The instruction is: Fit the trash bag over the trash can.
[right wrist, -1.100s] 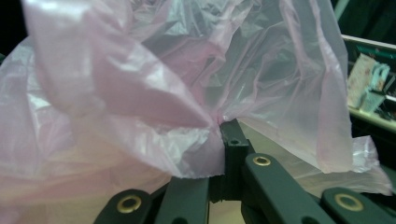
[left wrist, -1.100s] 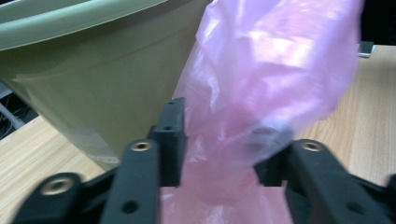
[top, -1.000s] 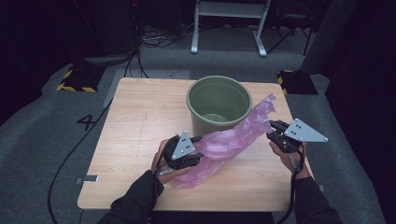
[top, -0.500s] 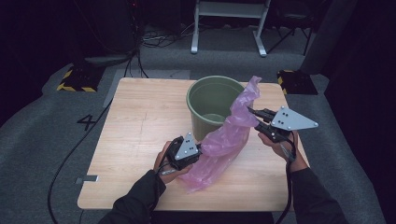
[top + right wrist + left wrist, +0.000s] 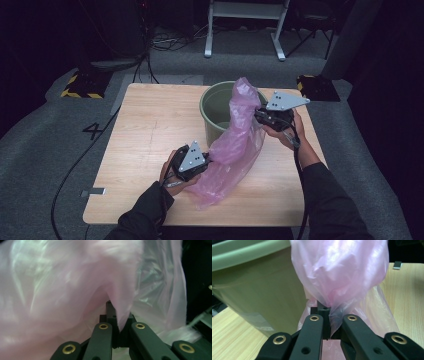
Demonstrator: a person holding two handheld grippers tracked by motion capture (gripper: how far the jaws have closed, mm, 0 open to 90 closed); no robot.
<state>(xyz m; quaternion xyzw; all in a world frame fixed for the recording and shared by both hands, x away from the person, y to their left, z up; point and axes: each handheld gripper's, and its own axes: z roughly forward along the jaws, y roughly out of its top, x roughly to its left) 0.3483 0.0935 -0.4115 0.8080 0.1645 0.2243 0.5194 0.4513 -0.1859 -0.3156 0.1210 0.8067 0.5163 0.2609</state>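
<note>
Gripping a pink plastic bag (image 5: 235,150) at both ends, I stood at the wooden table (image 5: 145,130) with the film stretched between my hands. My left gripper (image 5: 202,162) had just been closing, and its jaws sat pressed together on a fold of the bag's lower part, low over the tabletop beside the olive-green bucket (image 5: 212,107). My right gripper (image 5: 257,115) pinched the bag's upper end tight, holding it raised at the bucket's rim. From there the bag hung in a slope down the bucket's near side, its bottom resting on the wood.
</note>
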